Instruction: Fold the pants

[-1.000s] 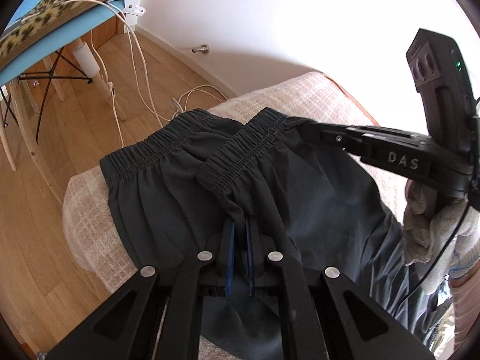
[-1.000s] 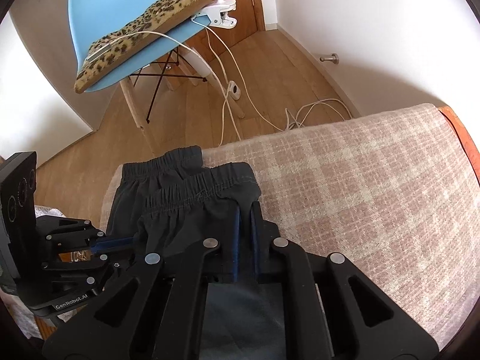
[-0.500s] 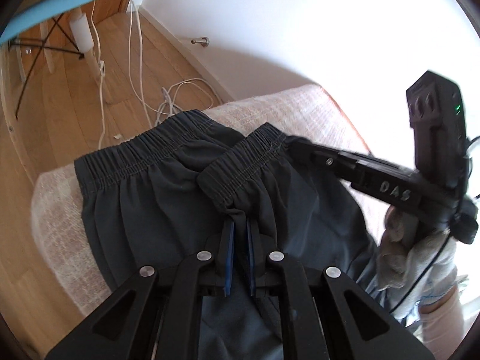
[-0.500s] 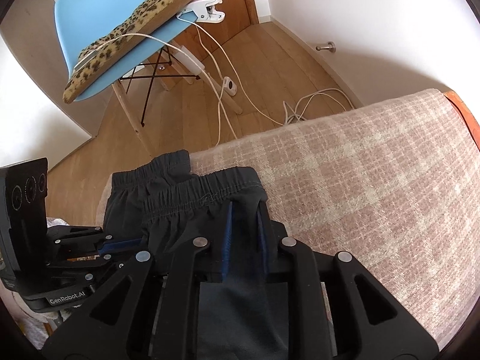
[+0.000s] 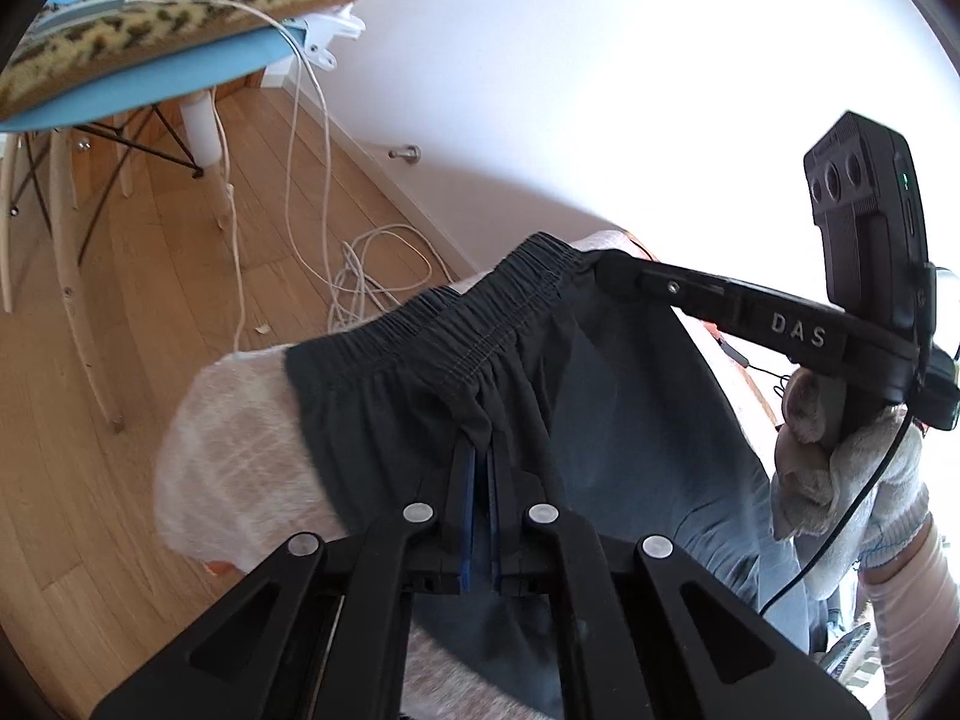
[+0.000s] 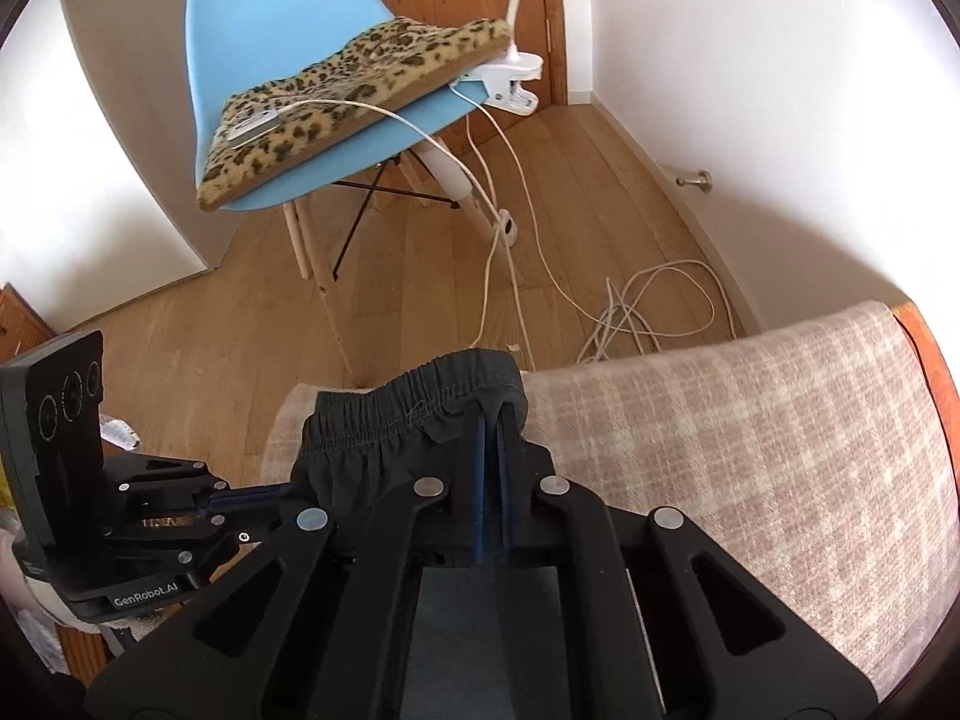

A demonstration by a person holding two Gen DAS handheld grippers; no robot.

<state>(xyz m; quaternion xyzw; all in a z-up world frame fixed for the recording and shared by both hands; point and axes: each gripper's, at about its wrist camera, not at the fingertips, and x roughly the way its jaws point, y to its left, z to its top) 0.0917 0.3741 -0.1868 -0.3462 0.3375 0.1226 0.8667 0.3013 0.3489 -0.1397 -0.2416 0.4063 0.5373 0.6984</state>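
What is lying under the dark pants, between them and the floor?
The pants lie on a pale checked cover over a piece of furniture with an orange edge. What the cover hides cannot be seen.

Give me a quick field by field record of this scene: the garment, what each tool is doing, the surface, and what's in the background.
garment: dark pants, elastic waistband bunched
left tool: shut on the pants just below the waistband
right tool: shut on the waistband's end
surface: plaid beige cover
background: blue chair with leopard cushion, white cables on wood floor
fold status: not finished
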